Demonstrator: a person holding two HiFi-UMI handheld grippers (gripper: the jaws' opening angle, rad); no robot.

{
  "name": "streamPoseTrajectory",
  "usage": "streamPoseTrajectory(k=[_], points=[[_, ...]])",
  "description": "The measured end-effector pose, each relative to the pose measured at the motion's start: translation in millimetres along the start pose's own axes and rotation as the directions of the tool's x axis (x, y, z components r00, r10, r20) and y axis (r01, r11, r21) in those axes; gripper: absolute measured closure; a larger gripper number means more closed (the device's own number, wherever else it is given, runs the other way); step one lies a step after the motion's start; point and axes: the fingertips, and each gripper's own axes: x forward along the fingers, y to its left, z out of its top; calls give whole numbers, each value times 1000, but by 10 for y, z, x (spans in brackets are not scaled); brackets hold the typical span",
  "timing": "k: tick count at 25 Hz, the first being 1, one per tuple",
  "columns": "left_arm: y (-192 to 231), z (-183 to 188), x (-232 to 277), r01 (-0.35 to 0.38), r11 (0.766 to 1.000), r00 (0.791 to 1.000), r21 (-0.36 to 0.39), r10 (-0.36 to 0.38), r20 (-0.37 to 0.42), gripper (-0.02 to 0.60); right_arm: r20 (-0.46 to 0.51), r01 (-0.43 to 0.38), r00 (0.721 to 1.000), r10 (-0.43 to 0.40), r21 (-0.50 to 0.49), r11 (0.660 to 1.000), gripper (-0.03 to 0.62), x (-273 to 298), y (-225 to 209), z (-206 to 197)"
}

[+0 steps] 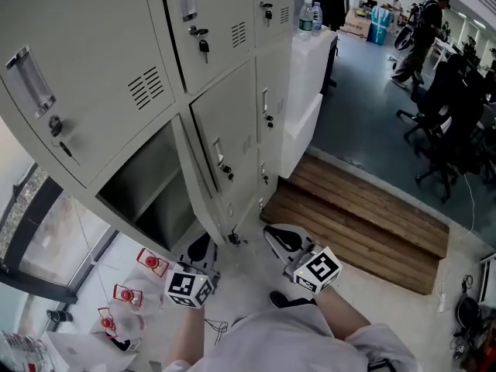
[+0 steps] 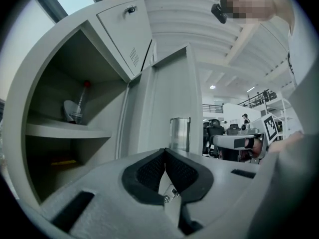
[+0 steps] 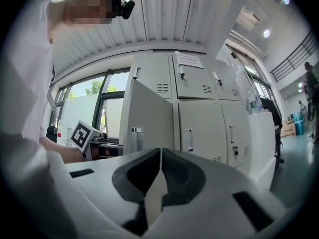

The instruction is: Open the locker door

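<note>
Grey metal lockers (image 1: 232, 29) fill the upper left of the head view. One door (image 1: 77, 76), with a clear handle (image 1: 31, 80) and a keyed lock, is swung wide open, and a dark compartment (image 1: 143, 196) shows below it. Beside it a lower door (image 1: 225, 142) stands ajar. My left gripper (image 1: 200, 248) and right gripper (image 1: 279, 237) hang low, in front of the lockers, touching nothing. In the left gripper view the left gripper (image 2: 164, 171) is shut and empty, facing the open compartment's shelf (image 2: 65, 131) and the door (image 2: 172, 98). The right gripper (image 3: 160, 173) is shut on nothing, facing the door (image 3: 149, 118).
A white cabinet (image 1: 306, 76) with bottles (image 1: 310, 18) stands right of the lockers. A wooden platform (image 1: 364, 215) lies on the floor to the right. Office chairs (image 1: 449, 122) and a person (image 1: 422, 33) are farther off. Small red items (image 1: 128, 293) lie at lower left.
</note>
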Motion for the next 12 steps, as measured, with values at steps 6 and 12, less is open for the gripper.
streamPoseTrajectory(k=[6, 12], points=[[-213, -38, 249, 58, 998, 998, -5, -58, -9, 574, -11, 58, 998, -58, 10, 998, 576, -227, -214, -38], [-385, -28, 551, 107, 994, 994, 0, -107, -9, 574, -7, 120, 993, -120, -1, 993, 576, -475, -454, -11]])
